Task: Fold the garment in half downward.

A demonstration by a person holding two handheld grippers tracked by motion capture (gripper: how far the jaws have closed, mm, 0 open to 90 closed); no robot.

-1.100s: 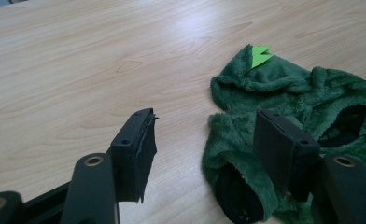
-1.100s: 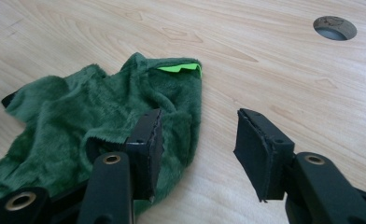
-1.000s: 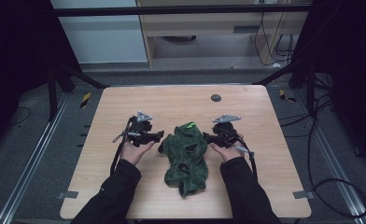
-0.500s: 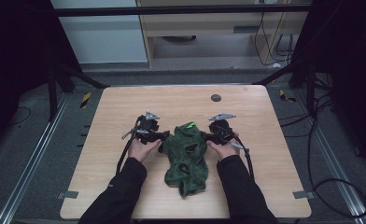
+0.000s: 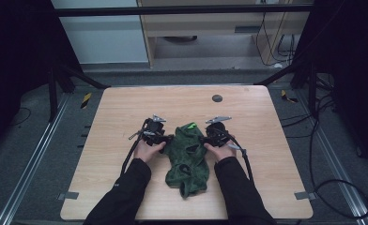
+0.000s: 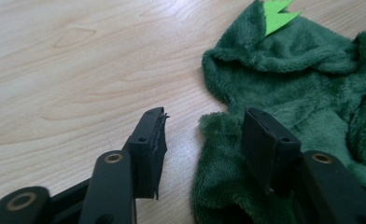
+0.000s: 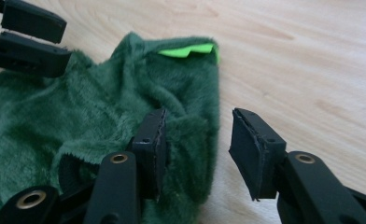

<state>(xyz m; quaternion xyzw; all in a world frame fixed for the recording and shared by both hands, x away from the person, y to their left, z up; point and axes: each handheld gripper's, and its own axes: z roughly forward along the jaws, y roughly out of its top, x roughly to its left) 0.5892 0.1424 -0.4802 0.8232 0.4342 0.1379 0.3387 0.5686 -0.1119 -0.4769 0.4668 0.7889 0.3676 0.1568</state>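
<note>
The fingers of the left gripper (image 6: 203, 135) stand wide apart, and they straddle the edge of a dark green fleecy garment (image 6: 302, 88): one black pad (image 6: 149, 140) is over the bare wood, the other pad (image 6: 265, 144) lies on the fleece. Nothing is pinched between them. The fingers of the right gripper (image 7: 209, 144) are also wide. Its one pad (image 7: 153, 140) rests against the fleece, the other pad (image 7: 253, 149) is above the bare table, so the hem of the garment (image 7: 102, 135) sits in the gap without being clamped.

In the high view the garment (image 5: 187, 159) lies crumpled in the near middle of a light wooden table with rounded corners (image 5: 116, 117). It is longer toward the person than it is wide. A small bright green jagged patch (image 5: 190, 126) shows at its far end; in the left gripper view this patch (image 6: 277, 14) has a zigzag edge.

The left gripper (image 5: 169, 138) is at the left side of the garment and the right gripper (image 5: 203, 138) at the right side, both near its far end and touching it. Each one is held by a hand, the left hand (image 5: 147, 150) and the right hand (image 5: 221, 151), with black sleeves (image 5: 126, 192) coming from the near edge. A black cable (image 5: 128, 157) trails from the left gripper along the forearm.

A small dark round disc (image 5: 217, 98) lies on the far part of the table, well apart from the garment.
</note>
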